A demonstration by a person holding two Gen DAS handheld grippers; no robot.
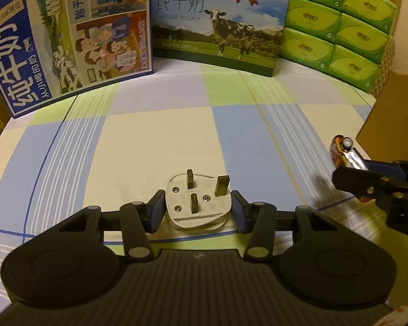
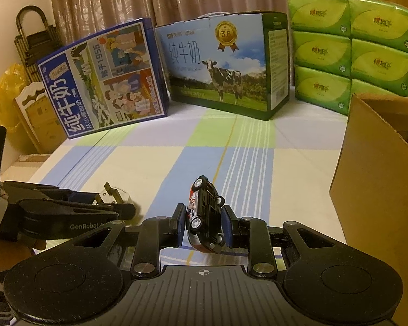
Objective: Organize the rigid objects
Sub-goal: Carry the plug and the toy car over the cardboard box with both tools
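A: Left side of the scene, please.

B: My left gripper [image 1: 197, 207] is clamped on a white plug [image 1: 195, 203], one blue pad against each flank. The plug's face is turned up with three prongs standing, just over the checked cloth [image 1: 155, 141].

A: And behind it?

B: A blue milk box [image 2: 103, 81] leans at the cloth's far left edge. Beside it stands a cow box [image 2: 225, 65], upright. Green tissue packs [image 2: 351, 51] are stacked to the right of that.

A: Now the right side.

B: My right gripper [image 2: 204, 224] is closed on a toy car [image 2: 205, 217]. The car is on its side between the pads, black underside and wheels facing right, nose pointing away from me.

A: Anything further right?

B: A cardboard box [image 2: 378, 190] stands at the right edge, its flap open, near the car but not touching it.
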